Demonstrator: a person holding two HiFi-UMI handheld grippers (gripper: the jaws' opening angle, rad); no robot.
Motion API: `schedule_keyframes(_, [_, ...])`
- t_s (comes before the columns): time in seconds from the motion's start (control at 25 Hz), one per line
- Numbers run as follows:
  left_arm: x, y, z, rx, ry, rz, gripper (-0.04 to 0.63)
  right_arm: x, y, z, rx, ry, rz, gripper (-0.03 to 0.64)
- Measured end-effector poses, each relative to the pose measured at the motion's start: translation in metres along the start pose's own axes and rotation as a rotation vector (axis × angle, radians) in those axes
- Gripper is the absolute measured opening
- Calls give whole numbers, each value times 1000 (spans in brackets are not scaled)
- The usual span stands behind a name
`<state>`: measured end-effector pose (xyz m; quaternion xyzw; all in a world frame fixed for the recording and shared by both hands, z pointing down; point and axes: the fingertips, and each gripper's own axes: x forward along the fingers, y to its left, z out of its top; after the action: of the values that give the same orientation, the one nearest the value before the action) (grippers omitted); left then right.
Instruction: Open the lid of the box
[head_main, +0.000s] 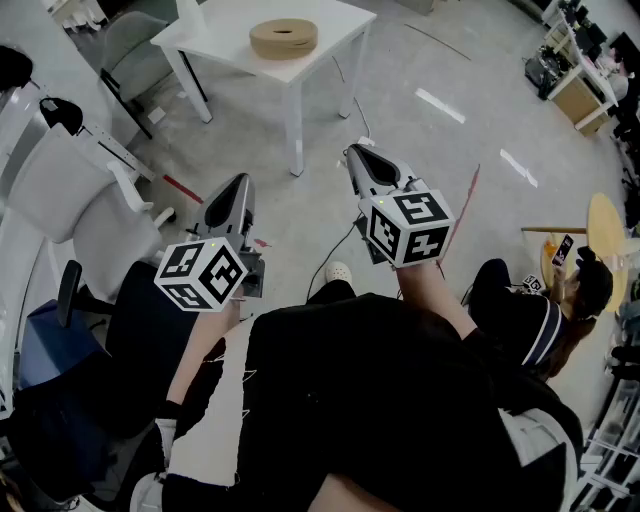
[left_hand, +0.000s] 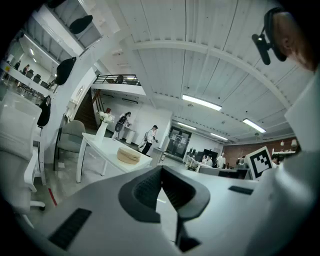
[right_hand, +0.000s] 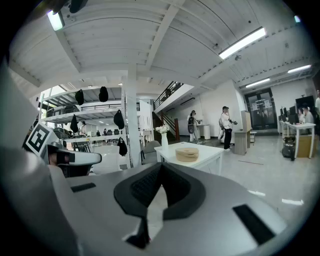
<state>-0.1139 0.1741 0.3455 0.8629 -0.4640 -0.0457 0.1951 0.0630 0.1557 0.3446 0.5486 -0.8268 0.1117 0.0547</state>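
Well back from the round tan box (head_main: 283, 38), the left gripper (head_main: 240, 182) and right gripper (head_main: 353, 152) pointed forward, jaws pressed together, empty.

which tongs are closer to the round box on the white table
Right, slightly: the right tongs sit forward, short of the box and to its right; the left tongs hang further back, to its left.

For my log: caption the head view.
Left gripper and right gripper shut, empty, far from round box on white table.
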Motion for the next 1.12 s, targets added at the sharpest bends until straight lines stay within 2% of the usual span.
schedule_keyframes(0.44, [28, 7, 4, -10, 6, 11, 11, 20, -18, 5, 6, 10, 19, 5])
schedule_keyframes(0.68, [68, 1, 6, -21, 14, 8, 11, 43, -54, 15, 55, 2, 39, 5])
schedule_keyframes(1.12, [141, 6, 24, -29, -37, 49, 11, 99, -117, 36, 34, 3, 70, 5])
